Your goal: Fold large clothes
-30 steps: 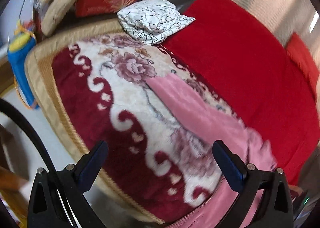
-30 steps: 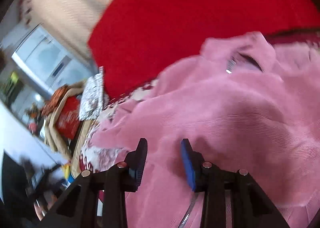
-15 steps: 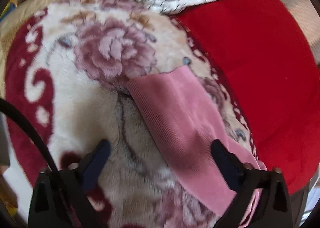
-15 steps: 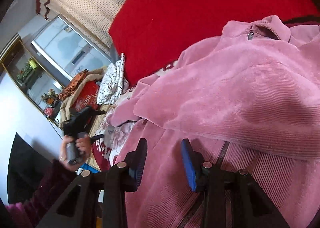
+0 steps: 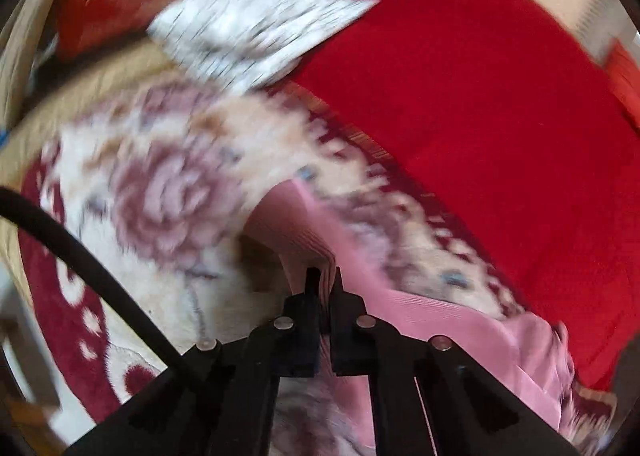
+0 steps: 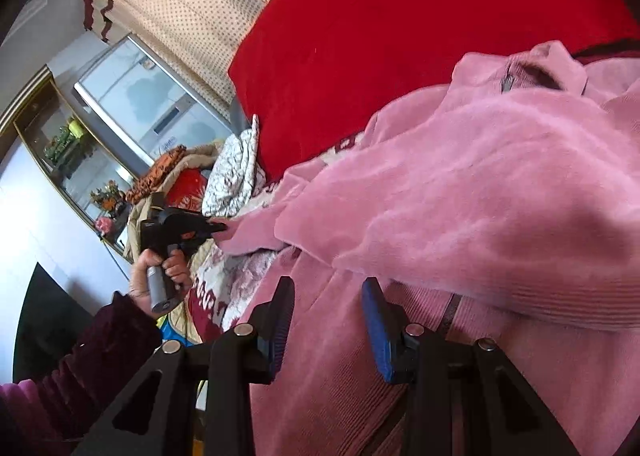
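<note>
Pink sleeve (image 5: 304,223) pinched, left gripper (image 5: 324,284) pitched downward

The left gripper (image 5: 325,284) is clamping down, its jaws having just been closing until they are pinching the ribbed end of the pink sleeve (image 5: 296,228), with the cloth caught between the fingertips. From the right wrist view, the left hand (image 6: 160,272) is wrapping round the gripper's handle, a dark plush sleeve cuff (image 6: 108,340) covering the wrist, the tool reaching across toward the cloth. The right gripper (image 6: 328,316) is hovering low over the garment, jaws standing partly apart, blue pads (image 6: 376,332) gripping nothing.
</note>
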The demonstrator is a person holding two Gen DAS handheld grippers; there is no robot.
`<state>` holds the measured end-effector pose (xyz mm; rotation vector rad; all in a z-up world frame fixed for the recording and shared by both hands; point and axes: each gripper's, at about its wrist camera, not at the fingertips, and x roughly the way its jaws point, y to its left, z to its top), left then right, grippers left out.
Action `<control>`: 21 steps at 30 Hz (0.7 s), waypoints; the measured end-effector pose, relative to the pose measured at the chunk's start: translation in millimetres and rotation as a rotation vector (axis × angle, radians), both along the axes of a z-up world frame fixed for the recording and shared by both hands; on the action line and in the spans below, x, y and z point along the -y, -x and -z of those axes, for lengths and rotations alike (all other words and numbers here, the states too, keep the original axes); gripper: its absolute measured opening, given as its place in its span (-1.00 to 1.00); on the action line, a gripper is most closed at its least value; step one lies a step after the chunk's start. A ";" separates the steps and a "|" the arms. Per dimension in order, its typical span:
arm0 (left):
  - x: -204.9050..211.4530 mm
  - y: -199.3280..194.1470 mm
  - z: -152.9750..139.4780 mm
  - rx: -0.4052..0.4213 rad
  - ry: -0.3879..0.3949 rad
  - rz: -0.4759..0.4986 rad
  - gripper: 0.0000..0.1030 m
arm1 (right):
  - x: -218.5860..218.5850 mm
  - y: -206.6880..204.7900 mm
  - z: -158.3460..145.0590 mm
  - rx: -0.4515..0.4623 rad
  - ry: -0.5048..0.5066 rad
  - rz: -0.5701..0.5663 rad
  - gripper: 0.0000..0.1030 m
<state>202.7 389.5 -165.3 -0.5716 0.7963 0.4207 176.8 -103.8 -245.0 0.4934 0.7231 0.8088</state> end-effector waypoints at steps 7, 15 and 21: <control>120.9 2.2 -97.8 0.115 -0.237 0.286 -0.95 | 44.2 11.7 -27.4 0.052 -0.078 0.108 -0.25; 301.0 15.9 -138.2 0.173 -0.279 0.734 -0.92 | 133.6 34.7 -63.2 0.136 -0.102 0.332 -0.21; 341.8 53.6 -149.8 0.288 -0.304 0.947 0.43 | 188.4 53.8 -72.1 0.143 -0.177 0.482 0.58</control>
